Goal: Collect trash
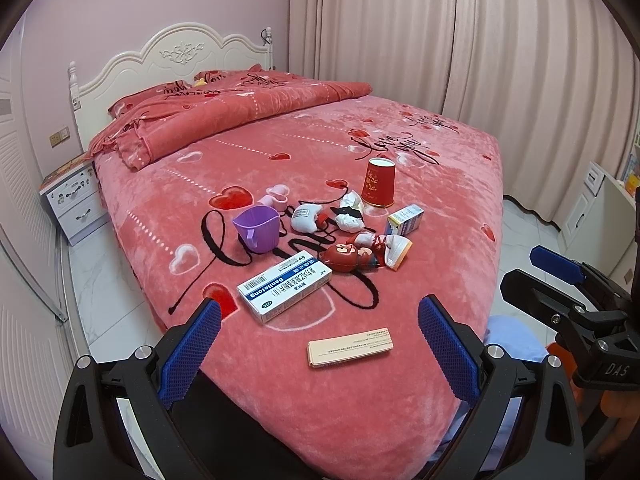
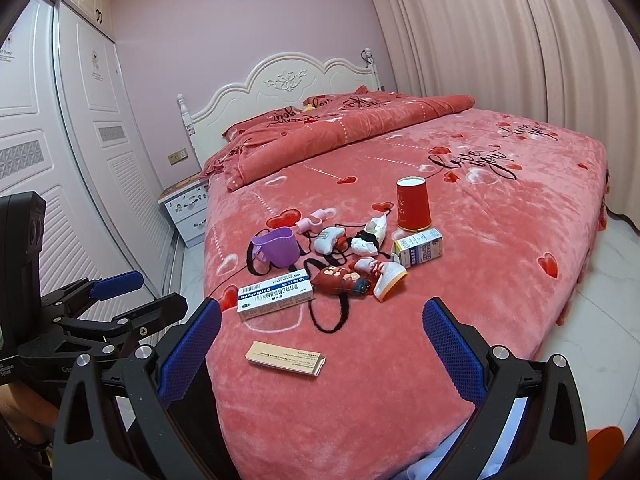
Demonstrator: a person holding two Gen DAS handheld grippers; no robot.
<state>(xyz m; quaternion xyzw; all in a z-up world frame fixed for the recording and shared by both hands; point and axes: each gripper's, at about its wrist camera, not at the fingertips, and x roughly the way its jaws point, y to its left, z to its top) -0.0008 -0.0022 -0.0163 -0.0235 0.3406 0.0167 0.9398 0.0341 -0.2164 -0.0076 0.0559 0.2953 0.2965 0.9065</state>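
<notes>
Clutter lies on a pink bed (image 1: 360,392): a folded beige leaflet (image 1: 350,347) nearest the foot, a white-and-blue medicine box (image 1: 285,287), a smaller opened box (image 1: 405,219), a red paper cup (image 1: 378,181) standing upside down, crumpled white tissues (image 1: 351,212), a purple plastic cup (image 1: 256,227), a red monkey toy (image 1: 352,257) and a small white shoe (image 1: 397,250). My left gripper (image 1: 319,346) is open and empty above the bed's foot, just short of the leaflet. My right gripper (image 2: 322,350) is open and empty, with the leaflet (image 2: 285,359) between its fingers' lines. Each gripper shows in the other's view.
A folded pink quilt (image 1: 240,120) and white headboard (image 1: 172,60) are at the far end. A white nightstand (image 1: 74,200) and wardrobe doors (image 2: 80,160) stand left. Curtains (image 1: 460,40) hang at the right. White tiled floor (image 2: 600,300) surrounds the bed.
</notes>
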